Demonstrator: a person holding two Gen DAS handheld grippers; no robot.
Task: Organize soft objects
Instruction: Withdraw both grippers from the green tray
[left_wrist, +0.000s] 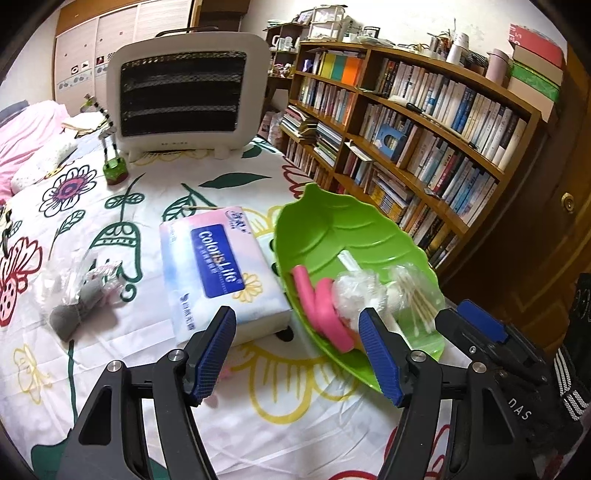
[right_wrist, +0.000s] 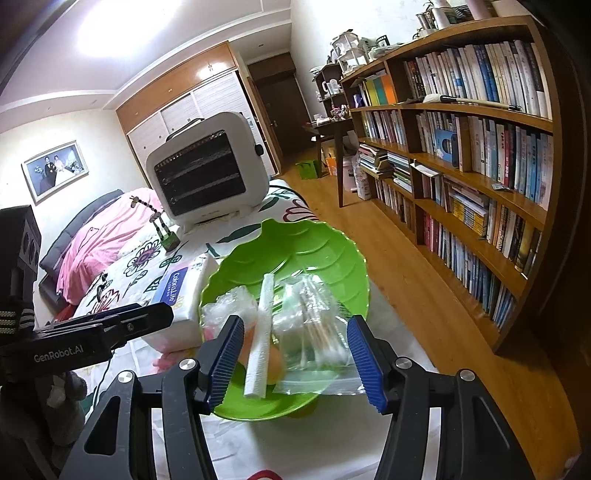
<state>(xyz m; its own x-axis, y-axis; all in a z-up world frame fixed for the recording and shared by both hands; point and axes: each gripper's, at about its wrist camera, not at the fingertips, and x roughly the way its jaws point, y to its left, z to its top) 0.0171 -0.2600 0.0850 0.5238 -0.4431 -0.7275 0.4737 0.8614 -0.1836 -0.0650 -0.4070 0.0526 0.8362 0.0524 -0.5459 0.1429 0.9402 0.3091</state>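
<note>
Both the left gripper (left_wrist: 297, 354) and the right gripper (right_wrist: 295, 360) stand wide and empty. The grey soft toy in its plastic wrap (left_wrist: 79, 295), at the left of the frame, looks light, squashy and slippery; better to pinch its thick middle.

You're in a home bedroom. Bed (left_wrist: 122, 206) under a floral sheet, pink quilt (right_wrist: 107, 229) bunched at the far end, dark headboard beside it. Built-in wardrobe (right_wrist: 184, 107) with sliding doors on the back wall, framed portrait photo (right_wrist: 55, 170) on the wall beside it. Long wooden bookcase (right_wrist: 472, 162) packed with books runs down one side, wood floor (right_wrist: 388, 266) below it. Small white space heater (left_wrist: 184, 99) sits on the bed. Domestic clutter throughout, nothing industrial.
</note>
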